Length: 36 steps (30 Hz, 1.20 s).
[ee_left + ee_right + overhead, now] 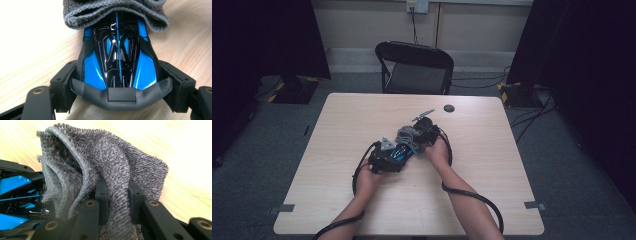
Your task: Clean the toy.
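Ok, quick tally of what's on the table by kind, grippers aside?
Toy car, blue and black: 1
Grey cloth: 1
Small dark round thing near the far edge: 1
Total: 3

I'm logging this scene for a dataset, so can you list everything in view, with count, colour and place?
toy car: one, blue and black, mid-table, clamped at its sides by the left gripper
cloth: one, grey knit, draped over the car's far end, pinched by the right gripper
small round disc: one, dark, far side of the table
table: one, light wood
folding chair: one, black, beyond the table
left gripper: one, black, shut on the car
right gripper: one, black, shut on the cloth
forearms: two, entering from the bottom of the high view
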Motion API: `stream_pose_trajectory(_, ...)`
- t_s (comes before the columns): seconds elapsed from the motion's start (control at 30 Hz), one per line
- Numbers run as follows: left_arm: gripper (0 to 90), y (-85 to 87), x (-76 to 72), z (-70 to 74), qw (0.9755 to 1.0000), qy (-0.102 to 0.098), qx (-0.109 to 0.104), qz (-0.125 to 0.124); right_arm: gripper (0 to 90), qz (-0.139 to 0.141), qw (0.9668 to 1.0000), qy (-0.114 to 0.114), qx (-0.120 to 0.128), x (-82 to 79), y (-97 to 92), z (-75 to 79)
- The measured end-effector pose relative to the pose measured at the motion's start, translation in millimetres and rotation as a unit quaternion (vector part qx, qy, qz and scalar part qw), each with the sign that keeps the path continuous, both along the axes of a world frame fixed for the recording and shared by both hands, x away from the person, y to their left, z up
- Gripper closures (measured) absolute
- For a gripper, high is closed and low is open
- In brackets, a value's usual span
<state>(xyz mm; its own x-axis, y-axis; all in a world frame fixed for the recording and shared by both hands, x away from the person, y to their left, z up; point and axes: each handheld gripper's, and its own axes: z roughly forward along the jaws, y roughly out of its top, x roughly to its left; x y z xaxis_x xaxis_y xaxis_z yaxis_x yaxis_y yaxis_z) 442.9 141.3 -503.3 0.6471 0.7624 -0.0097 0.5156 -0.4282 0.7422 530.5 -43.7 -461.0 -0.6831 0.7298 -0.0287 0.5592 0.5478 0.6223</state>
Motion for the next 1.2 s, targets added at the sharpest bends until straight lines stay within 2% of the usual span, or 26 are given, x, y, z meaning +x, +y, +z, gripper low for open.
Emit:
stream_pose_trajectory(0.1,24.4,0.0,0.0,0.0,1.0000,0.000,0.000,0.000,75.1,-0.006,0.9999,0.003,0.011,1.8,-2.7,-1.6)
stream_pose_trajectory(0.43,24.4,0.0,0.0,0.0,1.0000,0.000,0.000,0.000,75.1,-0.017,0.9997,0.005,0.015,5.5,-6.4,-3.2)
stream_pose_trajectory(1.2,24.5,0.0,0.1,-0.1,1.0000,0.000,-0.001,0.000,75.0,-0.041,0.9991,0.003,0.005,16.8,-18.8,-7.6)
